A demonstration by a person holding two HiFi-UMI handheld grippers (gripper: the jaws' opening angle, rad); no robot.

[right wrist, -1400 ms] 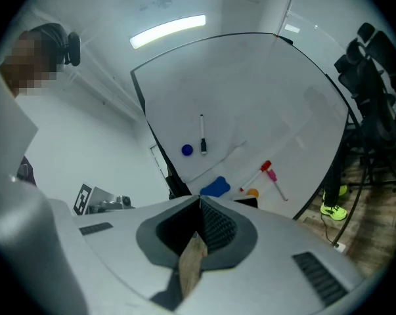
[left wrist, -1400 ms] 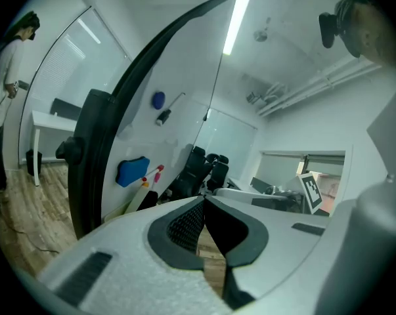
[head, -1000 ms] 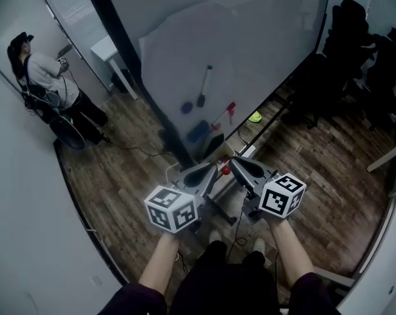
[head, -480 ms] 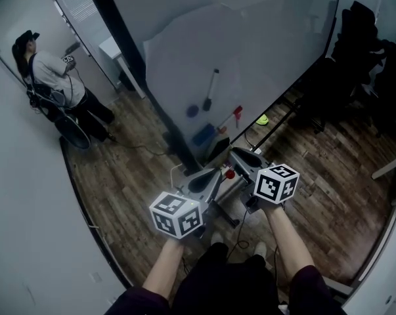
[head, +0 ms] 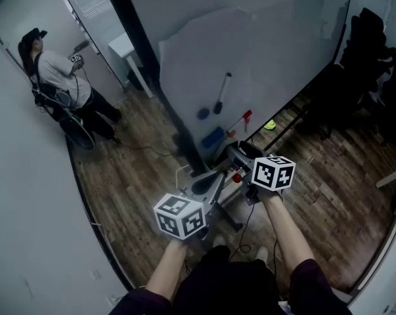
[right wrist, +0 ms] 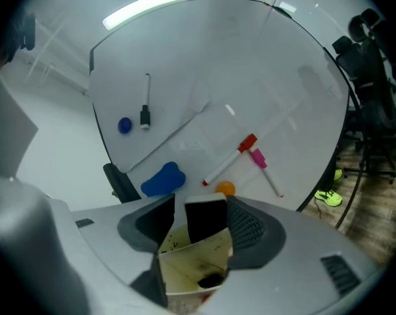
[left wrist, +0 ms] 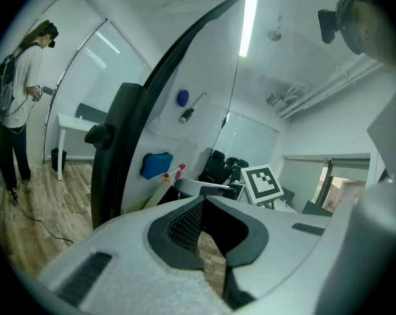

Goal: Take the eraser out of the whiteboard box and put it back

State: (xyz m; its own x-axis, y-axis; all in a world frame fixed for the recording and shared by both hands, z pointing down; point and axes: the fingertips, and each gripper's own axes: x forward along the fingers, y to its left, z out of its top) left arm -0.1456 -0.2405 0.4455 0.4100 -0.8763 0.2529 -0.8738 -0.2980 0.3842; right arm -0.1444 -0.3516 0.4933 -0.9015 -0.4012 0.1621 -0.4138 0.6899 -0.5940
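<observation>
A black eraser with a white top edge stands upright in a yellowish, stained whiteboard box. My right gripper has a jaw on each side of the eraser. Its jaws are opening: there is a gap on the left, and the right pad lies close beside the eraser. In the head view the right gripper reaches toward the foot of the whiteboard. My left gripper hangs back to the left with its tips together and nothing between them; it also shows in the head view.
On the whiteboard are a blue magnet pad, a red marker, a pink marker, an orange magnet and a black marker. A person stands far left. Dark office chairs are at the right.
My right gripper has moved forward and down toward the bottom of the whiteboard. The left gripper has stayed about where it was.
</observation>
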